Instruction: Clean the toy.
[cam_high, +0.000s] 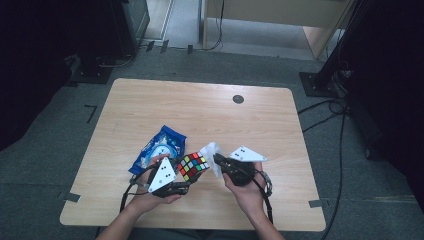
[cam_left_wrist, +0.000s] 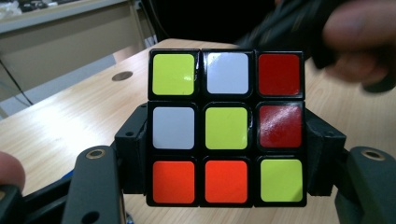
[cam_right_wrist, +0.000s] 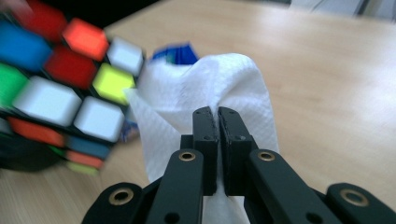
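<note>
Grey carpet surrounds a pale wooden table (cam_high: 200, 110) seen from above; a person's forearms come in at its near edge, each hand holding a gripper. At the middle of that near edge sits the landmark, a scrambled puzzle cube (cam_high: 193, 166); it is held off the table between the jaws of the left gripper (cam_high: 176, 184), which are clamped on its two sides, with yellow, white, red and orange stickers facing that gripper's camera (cam_left_wrist: 226, 128). Just right of the cube, the right gripper (cam_high: 220, 161) has its jaws pinched shut on a folded white paper towel (cam_right_wrist: 205, 93); the towel is close beside the cube's face, and contact cannot be told from the blur. Just left of the cube and behind it, a blue snack packet (cam_high: 157, 148) lies flat on the table. Judging by this, the work is wiping the cube with the towel; both things are already picked up and brought together, so gripping is done; the wiping itself seems just beginning or under way, and setting things down remains.
</note>
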